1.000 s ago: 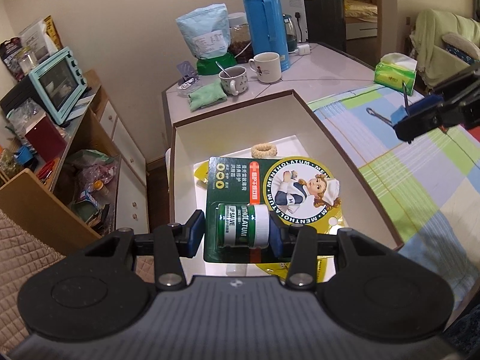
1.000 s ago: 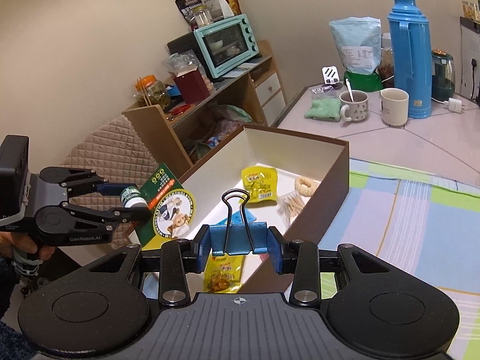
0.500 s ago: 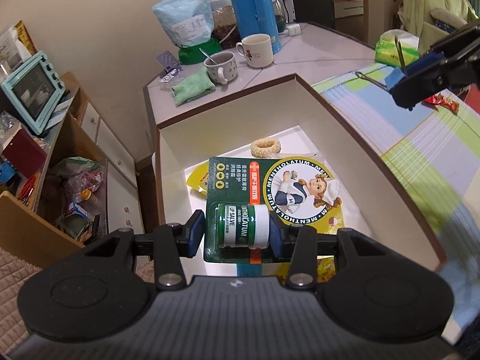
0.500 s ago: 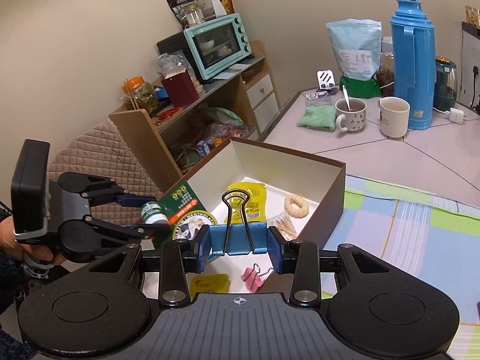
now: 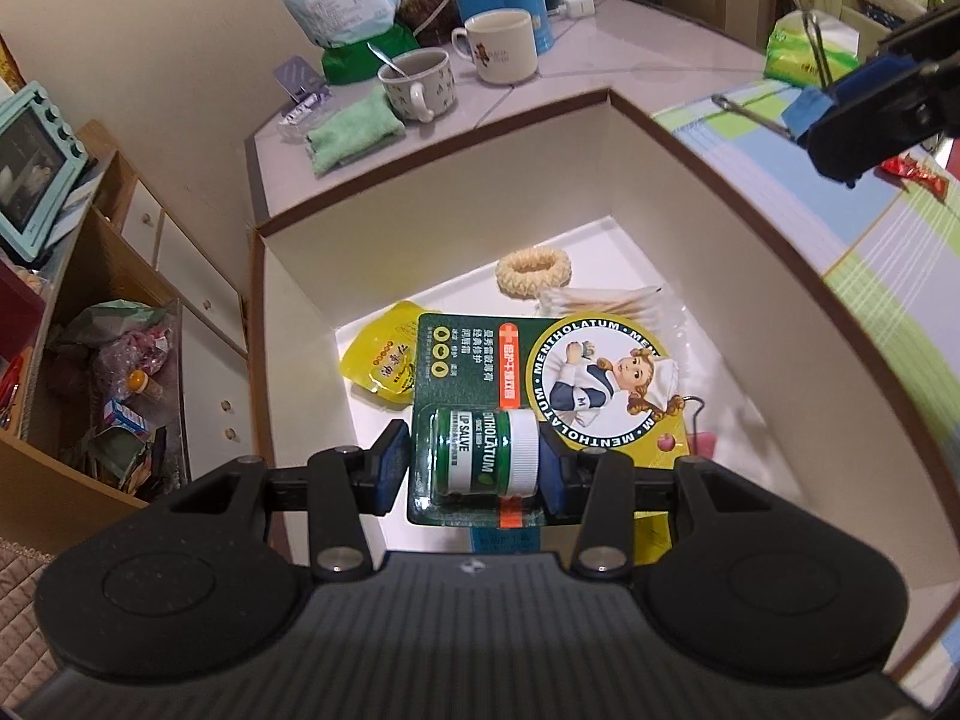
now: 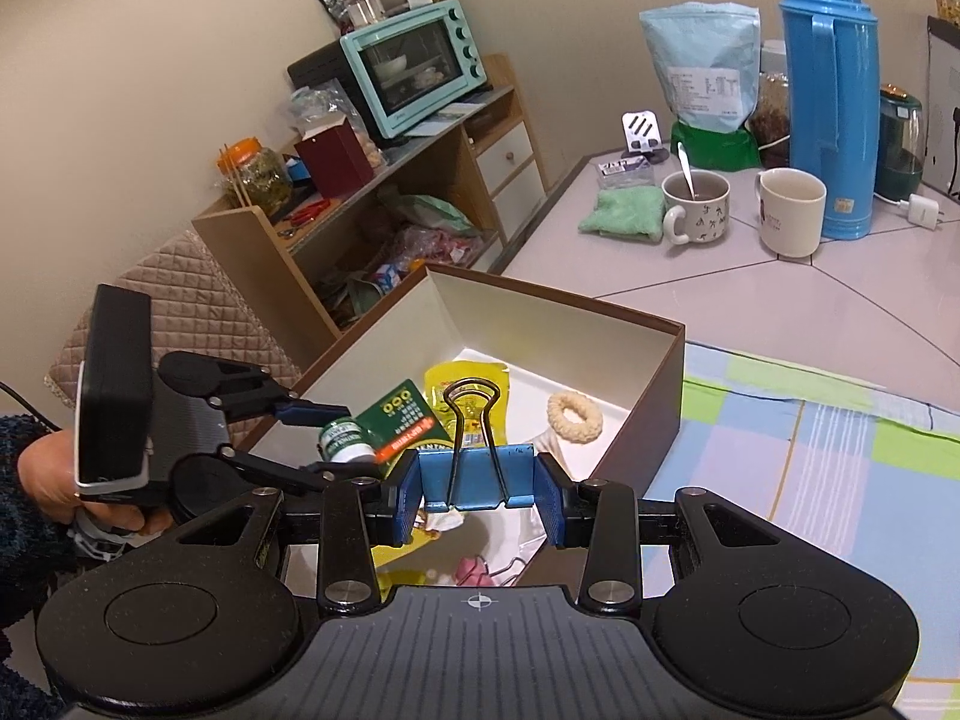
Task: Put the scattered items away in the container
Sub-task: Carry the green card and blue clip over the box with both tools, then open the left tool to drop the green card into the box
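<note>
My left gripper [image 5: 475, 461] is shut on a green Mentholatum lip-salve card [image 5: 540, 366], held low inside the brown box [image 5: 456, 186]. The same card [image 6: 399, 414] shows in the right wrist view, clamped by the left gripper [image 6: 327, 438]. My right gripper [image 6: 477, 495] is shut on a blue binder clip [image 6: 477, 474] above the box's near end; that clip [image 5: 810, 108] hangs over the right rim in the left wrist view. On the box floor lie a yellow sachet [image 5: 384, 360], a woven ring [image 5: 533, 270], cotton swabs [image 5: 606, 300] and a pink clip [image 6: 474, 570].
A checked cloth [image 6: 810, 438] covers the table right of the box, with a red wrapper [image 5: 912, 171] on it. Behind the box stand two mugs [image 6: 699, 207], a blue thermos [image 6: 831, 96], a green cloth [image 6: 624, 213] and a bag. Shelves with an oven [image 6: 414, 66] are at left.
Both grippers have moved lower and closer over the box. The lip-salve card now sits deeper inside it, and the blue clip has come over the box's near end.
</note>
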`<state>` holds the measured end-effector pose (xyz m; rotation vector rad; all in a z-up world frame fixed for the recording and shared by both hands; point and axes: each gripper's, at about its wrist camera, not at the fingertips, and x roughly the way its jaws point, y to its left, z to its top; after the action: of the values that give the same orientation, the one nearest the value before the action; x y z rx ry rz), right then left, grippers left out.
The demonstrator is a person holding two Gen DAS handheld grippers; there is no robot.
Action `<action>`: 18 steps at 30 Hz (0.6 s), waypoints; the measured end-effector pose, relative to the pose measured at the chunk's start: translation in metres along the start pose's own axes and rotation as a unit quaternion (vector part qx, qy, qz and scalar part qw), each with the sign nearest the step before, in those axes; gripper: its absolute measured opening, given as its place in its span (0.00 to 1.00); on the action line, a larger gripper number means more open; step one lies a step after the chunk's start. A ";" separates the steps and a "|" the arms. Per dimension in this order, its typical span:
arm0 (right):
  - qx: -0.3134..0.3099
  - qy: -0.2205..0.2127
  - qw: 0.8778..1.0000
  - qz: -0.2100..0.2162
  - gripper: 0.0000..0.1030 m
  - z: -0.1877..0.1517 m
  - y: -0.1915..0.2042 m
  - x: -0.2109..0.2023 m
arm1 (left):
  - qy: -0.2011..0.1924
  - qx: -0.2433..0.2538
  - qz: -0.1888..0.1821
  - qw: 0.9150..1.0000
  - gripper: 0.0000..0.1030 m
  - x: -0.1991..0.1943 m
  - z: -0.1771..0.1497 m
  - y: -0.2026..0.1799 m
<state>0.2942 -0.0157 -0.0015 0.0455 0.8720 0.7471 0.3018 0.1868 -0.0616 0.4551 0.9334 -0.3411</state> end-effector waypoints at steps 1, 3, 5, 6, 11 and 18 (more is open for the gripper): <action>0.001 0.002 1.000 0.000 0.38 0.001 -0.001 0.003 | 0.004 -0.001 -0.002 1.000 0.38 0.005 0.000 0.000; 0.001 0.005 1.000 0.000 0.38 0.004 -0.004 0.009 | 0.012 -0.010 -0.006 1.000 0.39 0.016 0.001 0.003; 0.001 0.009 1.000 0.000 0.38 0.006 -0.006 0.015 | 0.020 -0.021 -0.009 1.000 0.39 0.025 0.002 0.006; 0.000 0.012 1.000 -0.001 0.38 0.007 -0.007 0.017 | 0.024 -0.025 -0.008 0.999 0.40 0.028 0.001 0.007; -0.007 0.020 1.000 -0.001 0.38 0.013 -0.010 0.029 | 0.017 -0.032 -0.005 0.999 0.57 0.025 0.001 0.011; -0.031 0.030 0.999 -0.009 0.38 0.023 -0.012 0.046 | 0.009 -0.038 0.003 0.999 0.57 0.009 0.001 0.018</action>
<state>0.3361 0.0096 -0.0213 -0.0399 0.9048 0.7615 0.3157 0.2013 -0.0644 0.3919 0.9585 -0.2948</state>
